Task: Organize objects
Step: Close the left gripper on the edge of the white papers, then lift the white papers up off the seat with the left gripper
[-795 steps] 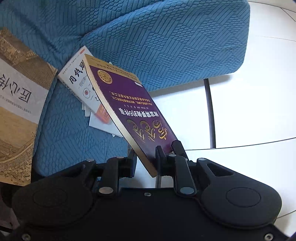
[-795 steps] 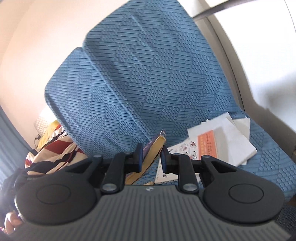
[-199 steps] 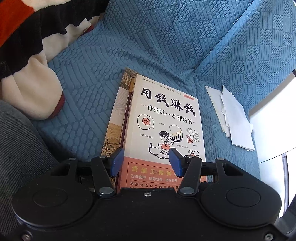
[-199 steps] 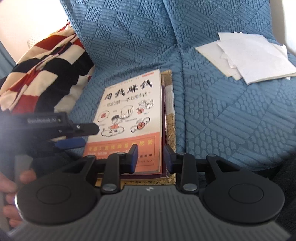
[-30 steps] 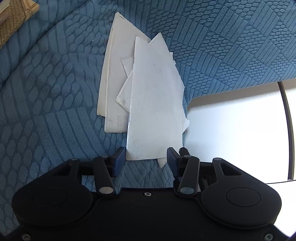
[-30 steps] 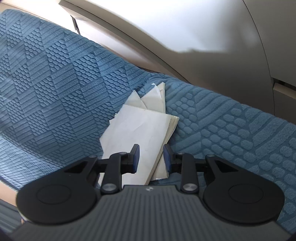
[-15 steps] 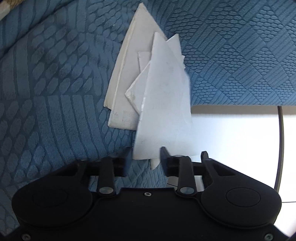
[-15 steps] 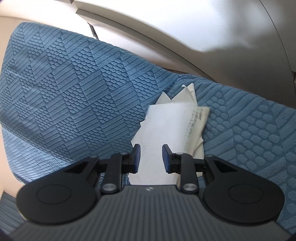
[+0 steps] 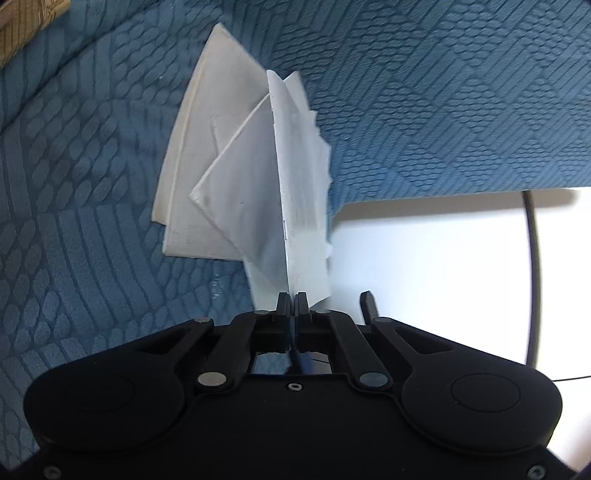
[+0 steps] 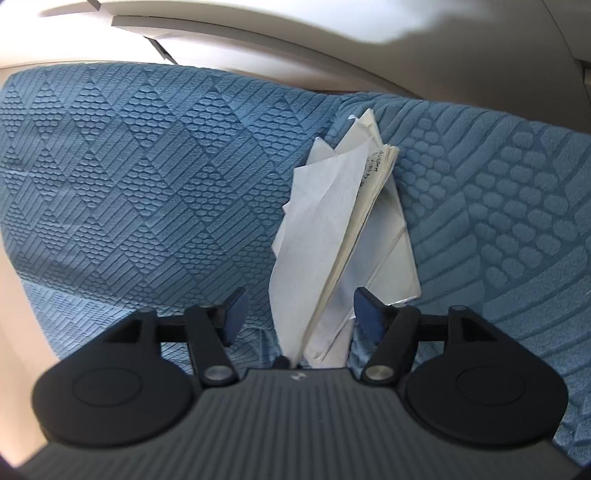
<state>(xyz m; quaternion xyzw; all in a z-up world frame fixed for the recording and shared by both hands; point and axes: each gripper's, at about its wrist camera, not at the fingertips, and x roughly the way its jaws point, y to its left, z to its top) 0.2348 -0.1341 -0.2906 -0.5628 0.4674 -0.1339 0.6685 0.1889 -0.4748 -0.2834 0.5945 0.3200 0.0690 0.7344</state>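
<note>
left gripper (image 9: 292,301) now pinching the top sheet (image 9: 295,192), lifted at twelve o'clock; right gripper (image 10: 299,314) spreading around the papers (image 10: 332,236); gathering begun.

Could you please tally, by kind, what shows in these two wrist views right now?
Grippers: 2, the left gripper shut on the lifted paper sheets, the right gripper with jaws opening around those sheets without touching them
Loose stacks of white paper: 1, too overlapped to count sheet by sheet
Blue textured sofa: 1
Book corner at the frame edge: 1
Total: 5
</note>
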